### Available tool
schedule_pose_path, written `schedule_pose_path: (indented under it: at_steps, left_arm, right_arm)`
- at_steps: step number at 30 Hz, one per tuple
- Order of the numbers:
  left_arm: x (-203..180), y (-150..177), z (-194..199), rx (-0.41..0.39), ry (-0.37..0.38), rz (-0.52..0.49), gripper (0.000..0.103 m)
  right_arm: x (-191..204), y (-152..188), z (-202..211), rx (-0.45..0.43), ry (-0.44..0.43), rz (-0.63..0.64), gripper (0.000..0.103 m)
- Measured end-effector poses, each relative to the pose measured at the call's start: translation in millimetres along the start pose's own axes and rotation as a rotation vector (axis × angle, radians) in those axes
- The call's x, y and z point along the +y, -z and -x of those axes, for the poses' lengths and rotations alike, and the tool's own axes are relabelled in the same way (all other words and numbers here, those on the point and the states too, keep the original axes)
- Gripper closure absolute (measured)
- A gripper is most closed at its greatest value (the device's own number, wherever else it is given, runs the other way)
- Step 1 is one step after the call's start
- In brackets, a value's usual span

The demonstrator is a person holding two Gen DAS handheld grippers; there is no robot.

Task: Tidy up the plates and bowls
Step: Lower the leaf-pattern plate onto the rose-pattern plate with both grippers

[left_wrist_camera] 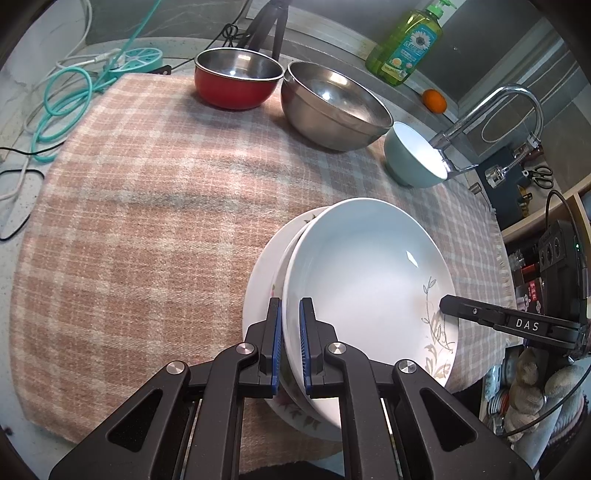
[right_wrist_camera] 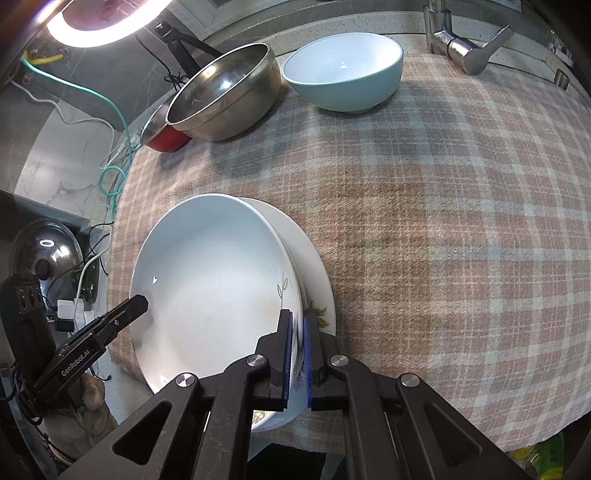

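A white deep plate [left_wrist_camera: 362, 273] with a leaf sprig pattern sits on top of a stack of floral plates [left_wrist_camera: 266, 266] at the near edge of the plaid cloth. My left gripper [left_wrist_camera: 290, 317] is shut on the stack's near rim. My right gripper [right_wrist_camera: 298, 325] is shut on the opposite rim of the same stack [right_wrist_camera: 214, 280]. Each gripper shows in the other's view: the right one [left_wrist_camera: 448, 304] and the left one [right_wrist_camera: 142, 301]. A red bowl [left_wrist_camera: 236, 79], a steel bowl [left_wrist_camera: 332, 105] and a pale blue bowl [left_wrist_camera: 413, 157] stand at the far side.
A plaid cloth [left_wrist_camera: 147, 206] covers the counter. A tap [left_wrist_camera: 491, 110] rises behind the blue bowl, with a green soap bottle [left_wrist_camera: 410, 48] and an orange [left_wrist_camera: 435, 100] beyond. Cables [left_wrist_camera: 62, 99] lie at the far left. A tripod [left_wrist_camera: 266, 26] stands behind the red bowl.
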State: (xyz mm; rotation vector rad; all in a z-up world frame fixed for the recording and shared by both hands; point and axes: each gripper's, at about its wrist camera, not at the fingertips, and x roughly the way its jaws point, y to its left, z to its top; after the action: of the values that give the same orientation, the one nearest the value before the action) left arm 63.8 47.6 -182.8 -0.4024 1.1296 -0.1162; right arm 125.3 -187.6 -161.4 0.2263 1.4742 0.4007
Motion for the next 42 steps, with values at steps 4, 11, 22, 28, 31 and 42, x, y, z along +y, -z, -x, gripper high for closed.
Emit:
schedule_pose_path:
  at_steps: [4, 11, 22, 28, 31, 42]
  left_arm:
    - [-1.3, -0.2, -0.3, 0.001, -0.008, -0.008, 0.096]
    - [-3.1, -0.3, -1.1, 0.001, -0.019, -0.025, 0.096]
    - [-4.9, 0.4, -0.3, 0.000, -0.030, -0.043, 0.096]
    - [-6.1, -0.7, 1.1, -0.006, -0.052, -0.053, 0.095]
    - [-2.9, -1.4, 1.2, -0.001, -0.037, -0.046, 0.095]
    - [-1.6, -1.3, 1.5, 0.002, -0.030, -0.050, 0.095]
  right_arm:
    - [-0.5, -0.3, -0.2, 0.001, -0.002, -0.003, 0.098]
    - [-2.0, -0.7, -0.8, 0.001, -0.006, -0.016, 0.098]
    - [-2.1, -0.1, 0.8, 0.001, -0.008, -0.024, 0.096]
    - [-1.2, 0.5, 1.2, 0.003, -0.017, -0.028, 0.095]
    - [1.0, 0.2, 1.4, 0.005, -0.019, -0.024, 0.095]
    - [4.3, -1.3, 0.4, -0.003, -0.002, 0.002, 0.094]
